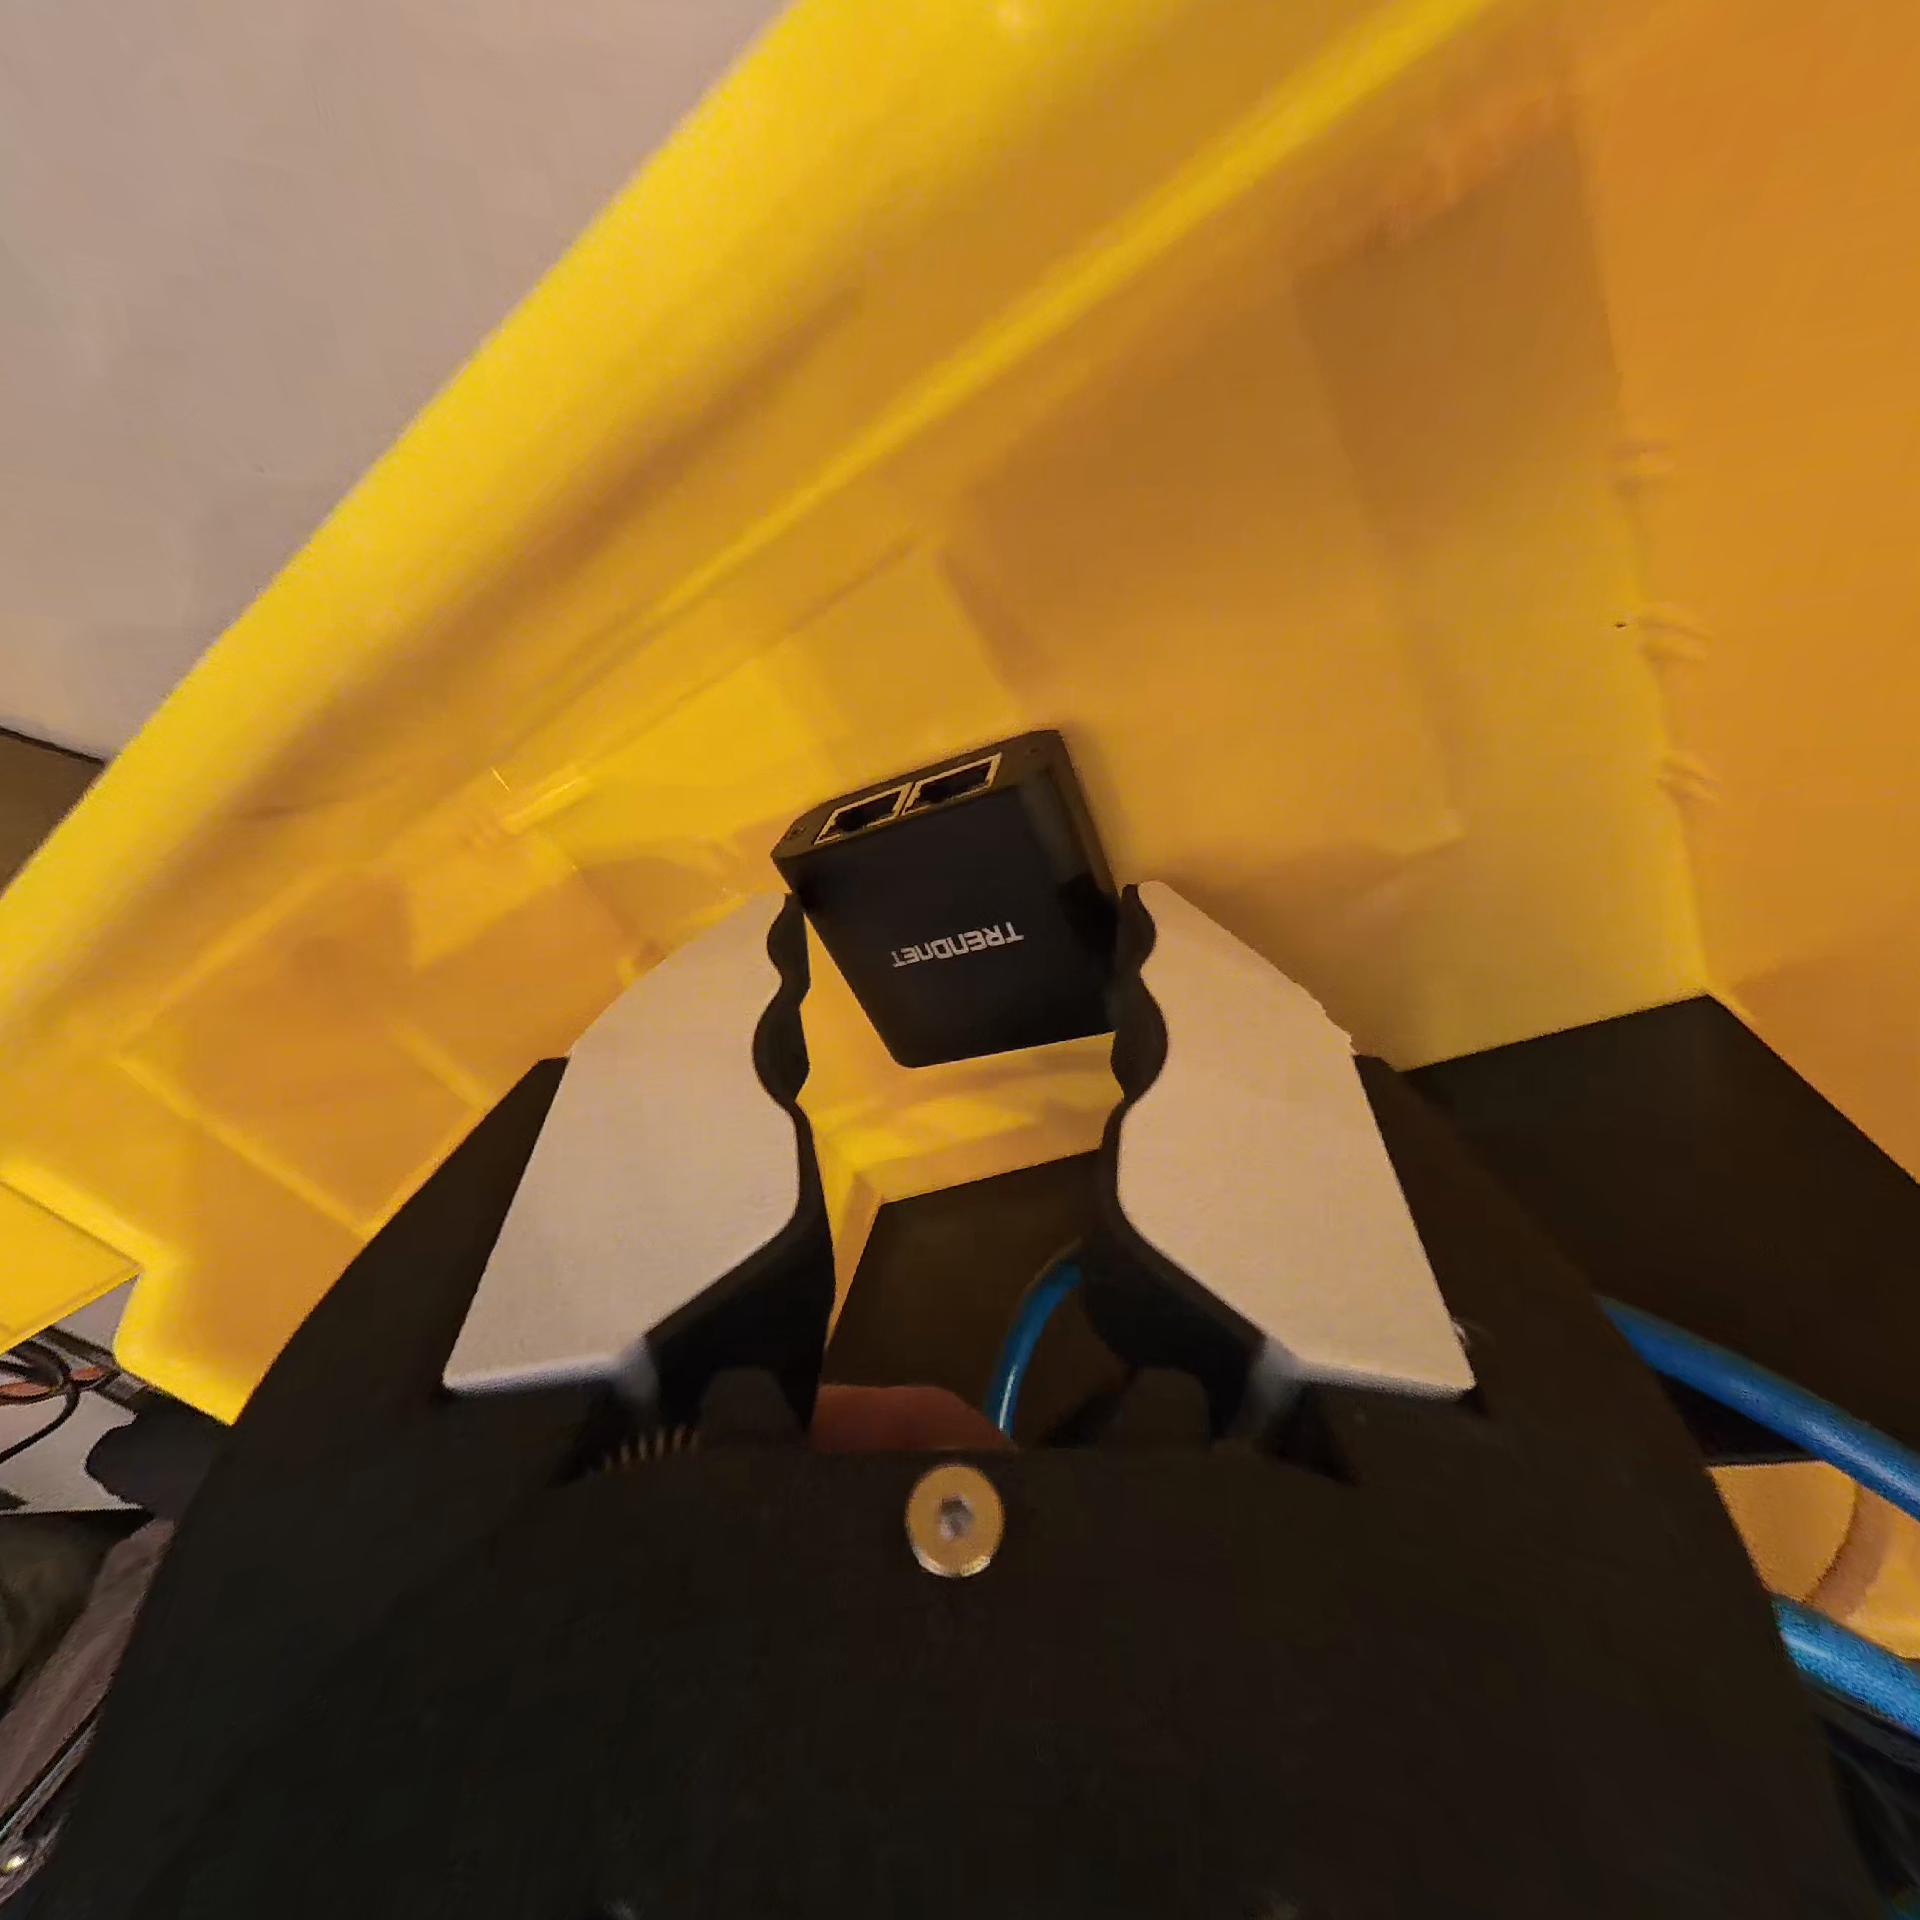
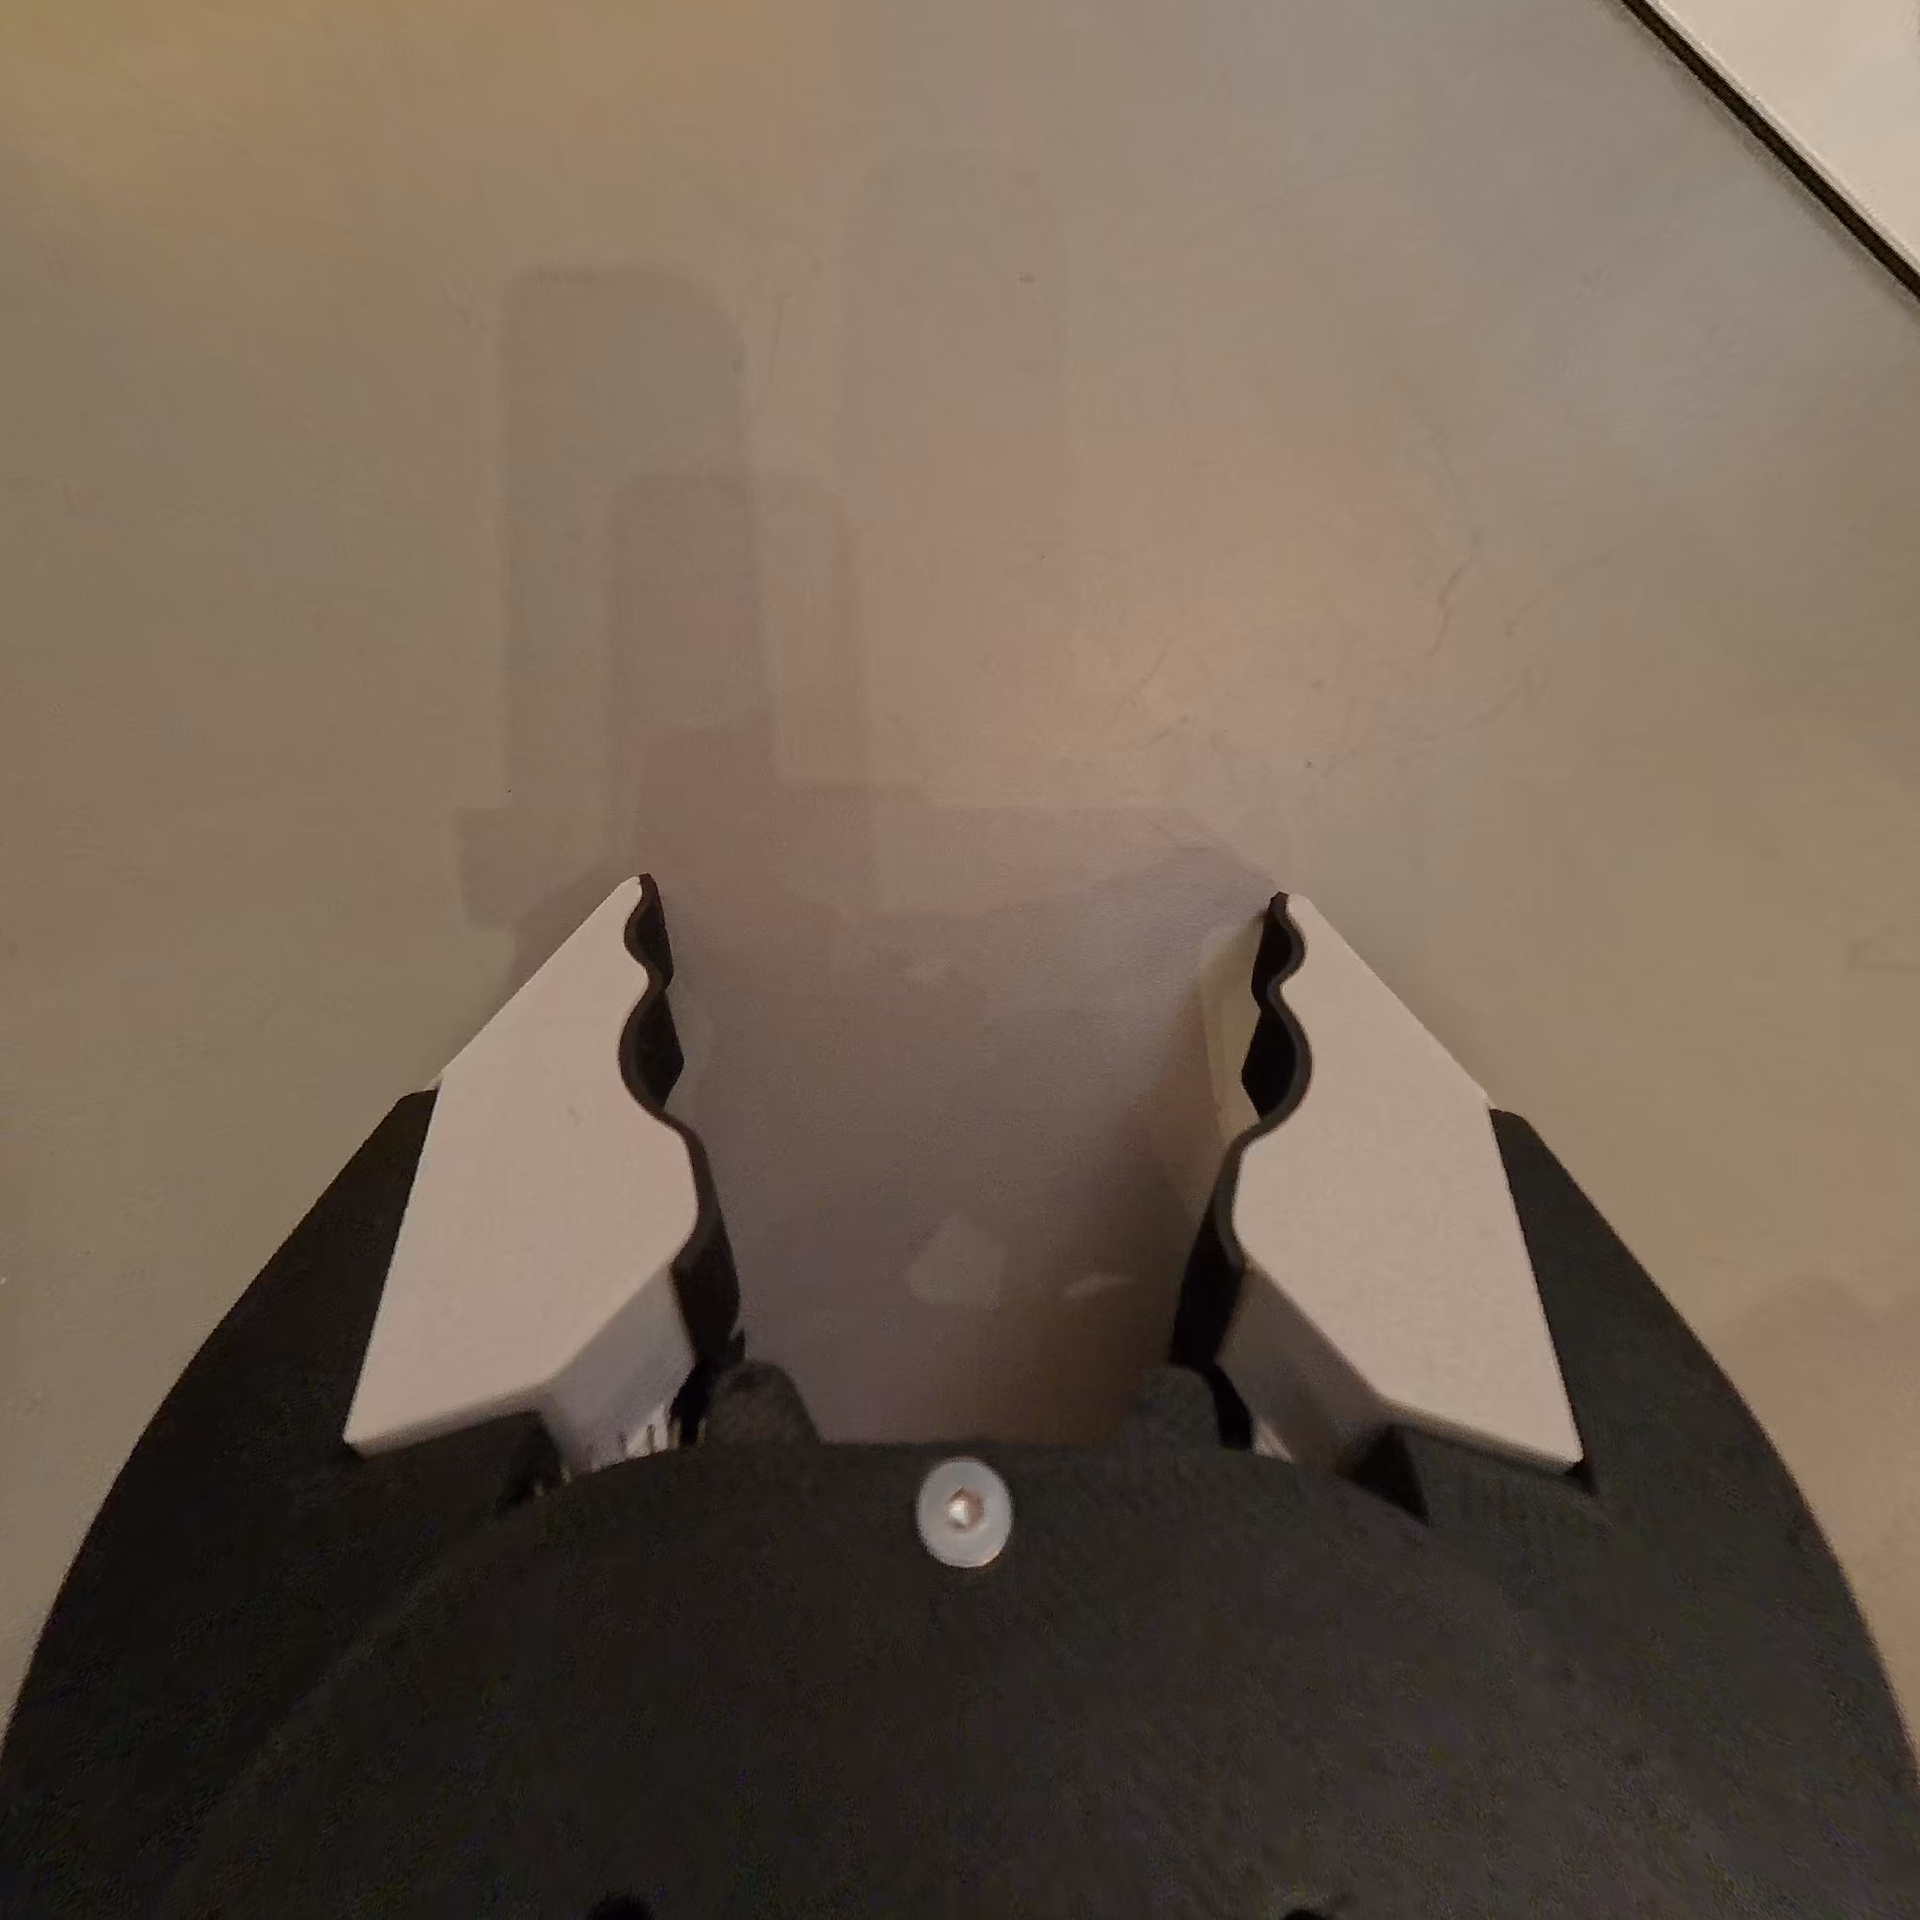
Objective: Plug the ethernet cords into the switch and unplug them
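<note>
While the left gripper [image 1: 961, 914] has its two fingers closed against the sides of the small black switch [image 1: 961, 914], the right gripper [image 2: 961, 914] has nothing between its fingers and stands wide open. The switch is held at the fingertips, in front of a big yellow plastic bin [image 1: 1195, 468]. The black pads touch its two long sides near the back half, so I judge it is a real hold and not only a touch.

The important relation is the direction of the switch. Its long axis goes straight forward along the left fingers, and the face with the two ports [image 1: 909, 805] is at the far end, pointing away from the left wrist camera and a little up. Both ports look empty. So a plug must come from the far side and travel back toward the left gripper, along this same axis.

The blue ethernet cord [image 1: 1766, 1403] lies behind and below the left gripper, at its right side, on a dark surface [image 1: 1662, 1143]. I cannot see any plug end.

The right wrist view shows only a plain beige wall [image 2: 312, 520] with shadows and the corner of a white framed board [image 2: 1849, 83]. No cord and no switch are there. In my judgement the free right gripper should take the cord, because the left one is busy.
</note>
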The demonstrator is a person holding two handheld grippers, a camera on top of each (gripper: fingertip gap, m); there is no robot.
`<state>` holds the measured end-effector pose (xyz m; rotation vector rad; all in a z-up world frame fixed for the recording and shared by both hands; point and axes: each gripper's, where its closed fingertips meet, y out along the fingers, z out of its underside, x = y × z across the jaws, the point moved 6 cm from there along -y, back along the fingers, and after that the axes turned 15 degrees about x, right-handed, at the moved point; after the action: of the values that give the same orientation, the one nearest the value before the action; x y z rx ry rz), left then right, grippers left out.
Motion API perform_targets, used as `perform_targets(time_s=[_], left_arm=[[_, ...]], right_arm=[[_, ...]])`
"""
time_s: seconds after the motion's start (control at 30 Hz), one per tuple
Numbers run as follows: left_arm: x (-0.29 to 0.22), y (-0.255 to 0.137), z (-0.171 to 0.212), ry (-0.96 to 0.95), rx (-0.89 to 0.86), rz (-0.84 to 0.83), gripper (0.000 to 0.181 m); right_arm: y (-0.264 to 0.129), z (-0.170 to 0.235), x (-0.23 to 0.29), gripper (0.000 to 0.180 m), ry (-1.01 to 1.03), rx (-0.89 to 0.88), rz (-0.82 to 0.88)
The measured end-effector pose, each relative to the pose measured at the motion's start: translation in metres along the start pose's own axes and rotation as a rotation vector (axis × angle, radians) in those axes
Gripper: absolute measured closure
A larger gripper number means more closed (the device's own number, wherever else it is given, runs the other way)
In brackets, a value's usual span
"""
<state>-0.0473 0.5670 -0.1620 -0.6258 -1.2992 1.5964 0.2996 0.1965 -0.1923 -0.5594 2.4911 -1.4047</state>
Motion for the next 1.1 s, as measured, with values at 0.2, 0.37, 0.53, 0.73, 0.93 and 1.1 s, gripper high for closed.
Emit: perform_targets(time_s=[0.2, 0.37, 0.53, 0.73, 0.93, 1.1], left_arm=[[0.002, -0.019, 0.007, -0.014, -0.133, -0.035, 0.181], [0.003, -0.017, 0.015, 0.001, -0.141, -0.06, 0.162], [0.011, -0.009, 0.011, -0.045, -0.1, 0.017, 0.104], [0.021, 0.015, 0.007, -0.054, 0.015, -0.019, 0.117], [0.021, 0.011, 0.009, -0.034, -0.033, -0.04, 0.122], [0.021, -0.012, 0.019, -0.012, -0.16, -0.051, 0.122]], right_arm=[[0.0, 0.0, 0.0, 0.07, 0.0, 0.0, 0.001], [0.0, 0.0, 0.0, 0.07, 0.0, 0.0, 0.0], [0.0, 0.0, 0.0, 0.07, 0.0, 0.0, 0.0], [0.0, 0.0, 0.0, 0.07, 0.0, 0.0, 0.0], [0.0, 0.0, 0.0, 0.07, 0.001, 0.0, -0.001], [0.0, 0.0, -0.001, 0.071, 0.001, 0.0, 0.0]])
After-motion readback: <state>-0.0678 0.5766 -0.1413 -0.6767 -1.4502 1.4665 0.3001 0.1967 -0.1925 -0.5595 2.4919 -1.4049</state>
